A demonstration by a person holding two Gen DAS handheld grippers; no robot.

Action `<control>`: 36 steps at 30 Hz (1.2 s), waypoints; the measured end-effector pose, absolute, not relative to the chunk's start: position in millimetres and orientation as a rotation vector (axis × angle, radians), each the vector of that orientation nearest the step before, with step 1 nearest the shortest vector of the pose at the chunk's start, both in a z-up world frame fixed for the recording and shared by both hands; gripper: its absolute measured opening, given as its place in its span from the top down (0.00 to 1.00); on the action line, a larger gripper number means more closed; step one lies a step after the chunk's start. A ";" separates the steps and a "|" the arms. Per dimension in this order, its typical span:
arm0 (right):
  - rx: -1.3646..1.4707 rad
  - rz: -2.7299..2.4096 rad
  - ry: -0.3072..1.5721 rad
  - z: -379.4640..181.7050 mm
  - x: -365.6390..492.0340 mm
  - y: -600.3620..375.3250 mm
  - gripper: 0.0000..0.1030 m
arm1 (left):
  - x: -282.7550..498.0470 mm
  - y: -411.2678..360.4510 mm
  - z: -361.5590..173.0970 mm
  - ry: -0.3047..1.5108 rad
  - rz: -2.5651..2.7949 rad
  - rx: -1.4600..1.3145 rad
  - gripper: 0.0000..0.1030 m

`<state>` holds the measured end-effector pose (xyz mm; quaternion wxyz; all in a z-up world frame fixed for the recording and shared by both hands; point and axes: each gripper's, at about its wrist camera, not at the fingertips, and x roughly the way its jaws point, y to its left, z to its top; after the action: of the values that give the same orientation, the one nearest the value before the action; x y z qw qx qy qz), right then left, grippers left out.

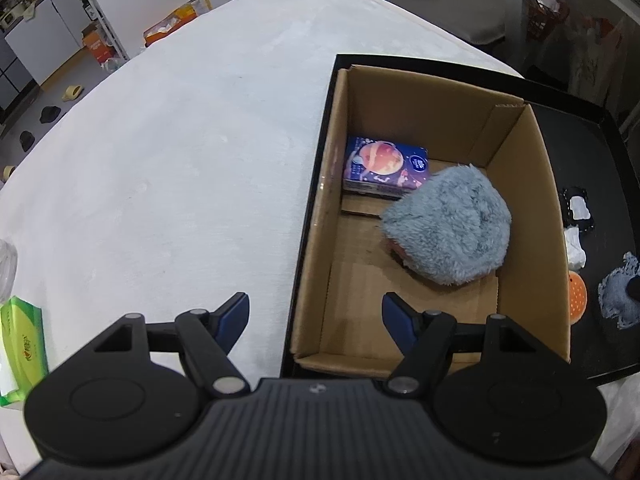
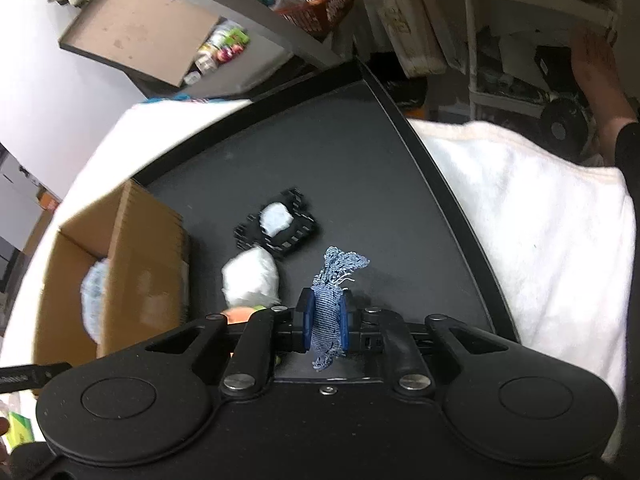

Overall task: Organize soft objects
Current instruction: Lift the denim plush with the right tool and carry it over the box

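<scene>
An open cardboard box (image 1: 520, 184) stands on a black tray (image 1: 592, 152). In it lie a fluffy grey-blue soft item (image 1: 448, 228) and a purple tissue pack (image 1: 384, 168). My left gripper (image 1: 315, 300) is open and holds nothing, hovering over the box's near left edge. My right gripper (image 2: 326, 300) is shut on a frayed blue denim scrap (image 2: 330, 308), held just above the tray (image 2: 320, 148). The denim scrap (image 1: 618, 296) also shows at the right edge of the left wrist view. On the tray beside the box (image 2: 132, 280) lie a white soft wad (image 2: 250, 278) and a black-and-white lace piece (image 2: 276, 224).
An orange item (image 1: 578, 294) lies on the tray by the box's right wall. A green tissue pack (image 1: 20, 344) sits at the left edge of the white table cover (image 1: 180, 160). A white towel (image 2: 540, 220) lies right of the tray. A person's hand (image 2: 596, 68) is at a shelf behind.
</scene>
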<state>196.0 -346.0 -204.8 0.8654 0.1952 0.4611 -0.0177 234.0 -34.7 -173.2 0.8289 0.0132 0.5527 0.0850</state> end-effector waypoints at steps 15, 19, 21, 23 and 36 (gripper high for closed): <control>0.364 0.043 0.913 -163.1 208.3 -316.9 0.88 | 231.4 -18.9 -162.1 1.145 0.174 -0.034 0.30; 0.354 0.062 0.906 -154.4 213.9 -305.7 0.88 | 230.3 -13.8 -162.8 1.143 0.162 -0.052 0.30; 0.349 0.073 0.904 -149.8 217.9 -299.6 0.87 | 230.5 -11.0 -163.0 1.139 0.161 -0.062 0.30; 0.336 0.088 0.899 -144.4 222.2 -291.3 0.87 | 230.0 -7.9 -163.2 1.135 0.161 -0.075 0.31; 0.274 0.162 0.897 -125.7 243.4 -244.7 0.87 | 227.9 4.8 -171.9 1.139 0.130 -0.134 0.38</control>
<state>243.4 -244.7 -125.7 0.8889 0.1321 0.4317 0.0780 227.9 4.8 -171.9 0.8380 -0.0632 0.5384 0.0615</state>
